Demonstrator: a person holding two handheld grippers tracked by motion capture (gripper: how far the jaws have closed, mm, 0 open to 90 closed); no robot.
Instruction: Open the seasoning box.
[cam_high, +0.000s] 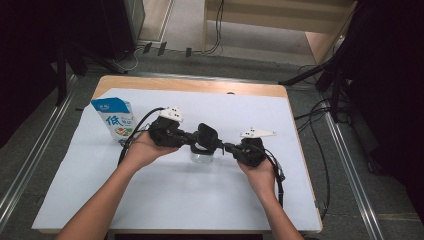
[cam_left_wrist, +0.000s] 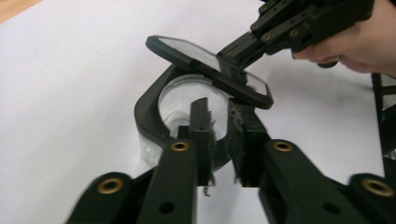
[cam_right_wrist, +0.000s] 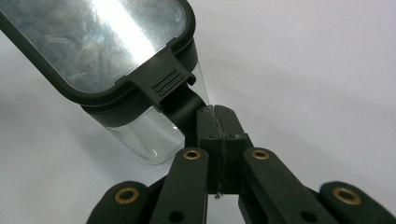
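We grip the clear jar's black rim with our left gripper while our right gripper, opposite, apparently pinches its lifted lid.

A blue-and-white carton stands upright at the far left of the white-covered tabletop — cables trail across the floor beyond.
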